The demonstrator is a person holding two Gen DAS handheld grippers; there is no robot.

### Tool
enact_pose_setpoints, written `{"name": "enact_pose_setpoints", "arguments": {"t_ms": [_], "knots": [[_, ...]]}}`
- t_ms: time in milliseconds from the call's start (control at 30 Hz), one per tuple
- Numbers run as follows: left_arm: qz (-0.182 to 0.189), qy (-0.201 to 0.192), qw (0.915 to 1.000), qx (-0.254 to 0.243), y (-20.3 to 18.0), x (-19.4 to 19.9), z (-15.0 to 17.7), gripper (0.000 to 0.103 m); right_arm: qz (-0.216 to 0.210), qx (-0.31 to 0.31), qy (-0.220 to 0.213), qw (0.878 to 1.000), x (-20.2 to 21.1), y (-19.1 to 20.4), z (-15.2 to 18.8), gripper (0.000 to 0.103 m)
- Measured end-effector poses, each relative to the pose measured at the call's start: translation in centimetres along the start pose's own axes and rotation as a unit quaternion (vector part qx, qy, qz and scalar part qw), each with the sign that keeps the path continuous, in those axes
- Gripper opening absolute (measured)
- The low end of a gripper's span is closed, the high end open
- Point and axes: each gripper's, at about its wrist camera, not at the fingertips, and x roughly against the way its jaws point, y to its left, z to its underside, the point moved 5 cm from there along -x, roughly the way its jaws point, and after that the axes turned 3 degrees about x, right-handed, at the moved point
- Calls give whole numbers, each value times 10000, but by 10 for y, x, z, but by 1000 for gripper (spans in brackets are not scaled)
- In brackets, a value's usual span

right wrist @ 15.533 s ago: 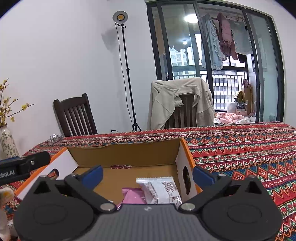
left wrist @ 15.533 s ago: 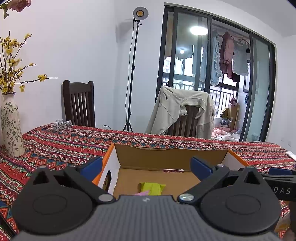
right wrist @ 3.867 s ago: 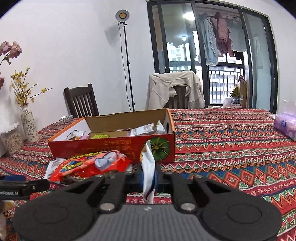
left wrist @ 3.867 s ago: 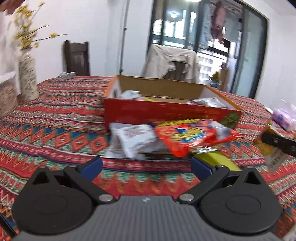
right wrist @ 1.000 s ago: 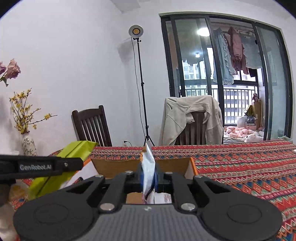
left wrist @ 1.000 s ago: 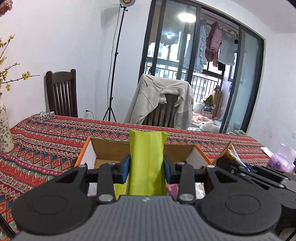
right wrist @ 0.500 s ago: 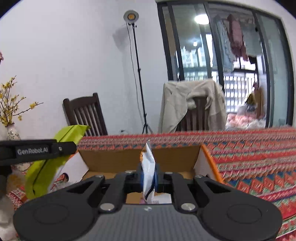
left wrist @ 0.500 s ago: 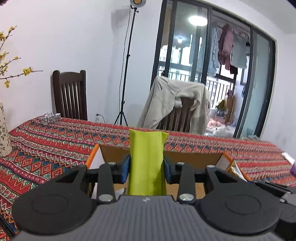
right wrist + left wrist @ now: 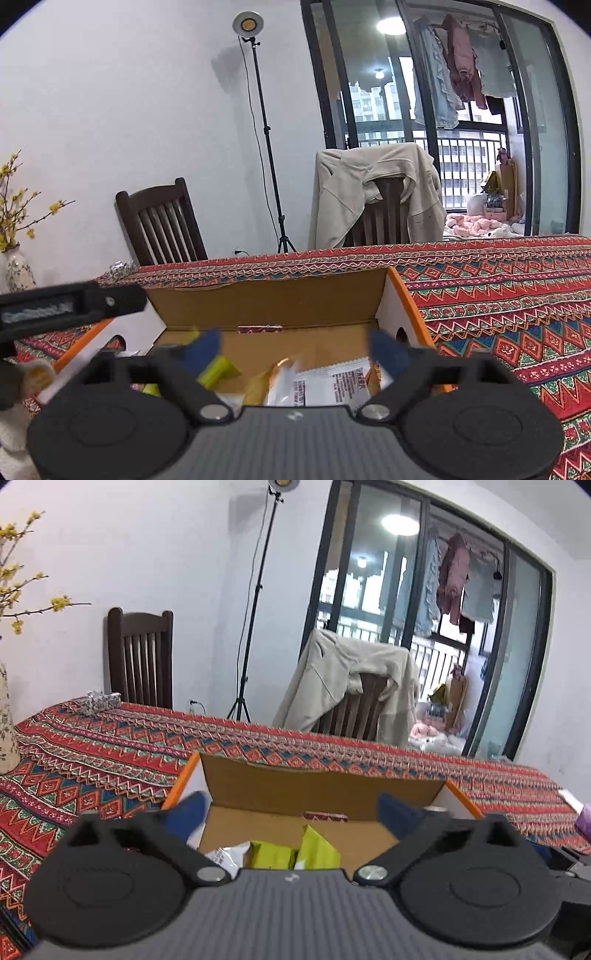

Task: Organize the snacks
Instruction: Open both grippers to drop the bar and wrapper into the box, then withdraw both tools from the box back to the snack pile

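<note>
Snacks lie inside the cardboard box (image 9: 325,786): green packet (image 9: 317,849), white packet (image 9: 332,384). Above the box, left gripper (image 9: 291,812) and right gripper (image 9: 295,347) have just spread wide, jaws empty.

One cardboard box (image 9: 325,786), two chairs (image 9: 142,657) — one floor lamp (image 9: 248,22), one vase (image 9: 18,269).

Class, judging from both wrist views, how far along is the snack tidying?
Done: green packets and a white packet lie in the box. In hand: nothing; the left gripper and right gripper have just opened, jaws empty. Left: any snacks outside the box are out of view.
</note>
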Motion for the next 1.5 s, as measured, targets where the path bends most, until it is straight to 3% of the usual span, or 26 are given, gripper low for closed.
{"name": "enact_pose_setpoints", "arguments": {"t_ms": [400, 867, 1267, 1500], "knots": [[-103, -30, 9997, 215, 3, 8, -10, 103, 270, 96, -21, 9996, 10, -1, -2, 103], [-213, -109, 9992, 307, 20, 68, -27, 103, 231, 222, -135, 9994, 67, 13, -22, 103], [-274, 35, 9995, 143, 45, 127, 7, 103, 186, 470, 80, 9987, 122, 33, 12, 103], [-354, 212, 9991, -65, 66, 154, 42, 103, 142, 600, 445, 9971, 140, 48, 47, 103]]}}
